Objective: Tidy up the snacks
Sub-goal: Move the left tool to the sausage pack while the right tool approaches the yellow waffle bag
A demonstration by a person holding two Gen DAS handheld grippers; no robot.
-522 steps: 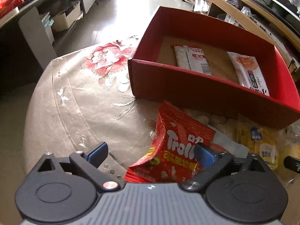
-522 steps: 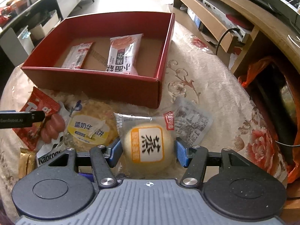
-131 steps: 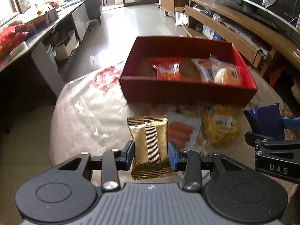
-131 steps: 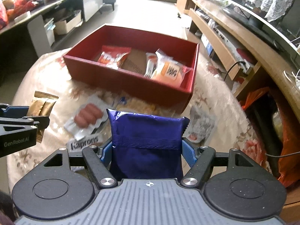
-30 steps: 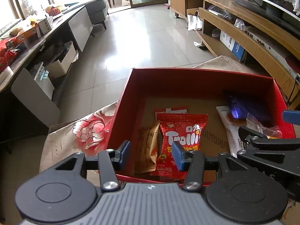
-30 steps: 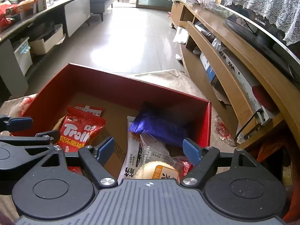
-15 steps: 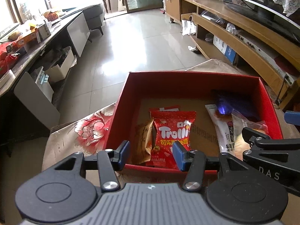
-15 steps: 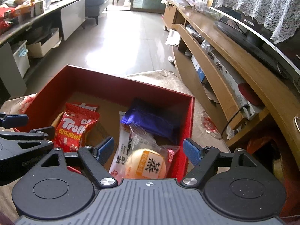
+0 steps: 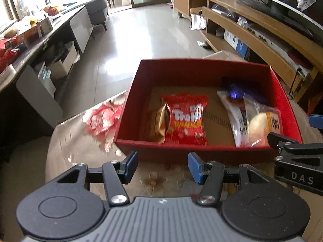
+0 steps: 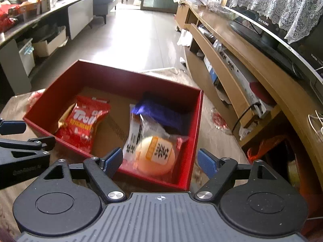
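A red box (image 9: 203, 66) (image 10: 193, 141) stands on the flower-patterned table. Inside lie a gold packet (image 9: 155, 125), a red Trolli bag (image 9: 186, 120) (image 10: 84, 121), a white sachet (image 9: 234, 117) (image 10: 133, 135), a blue packet (image 10: 163, 111) and a wrapped bun (image 9: 262, 125) (image 10: 156, 155). My left gripper (image 9: 162, 167) hovers on the near side of the box's front wall, its jaws opening with nothing between them. My right gripper (image 10: 160, 161) hangs open and empty over the box's near right corner, above the bun.
The tablecloth (image 9: 80, 151) runs to a rounded edge on the left. A long wooden TV cabinet (image 10: 242, 60) stands close on the right, with an orange bag (image 10: 262, 147) beside the table. Tiled floor (image 9: 141, 30) lies beyond the box.
Both grippers have drawn back toward me from over the box. The left jaws have widened and now sit in front of the box wall. The snacks lie unmoved.
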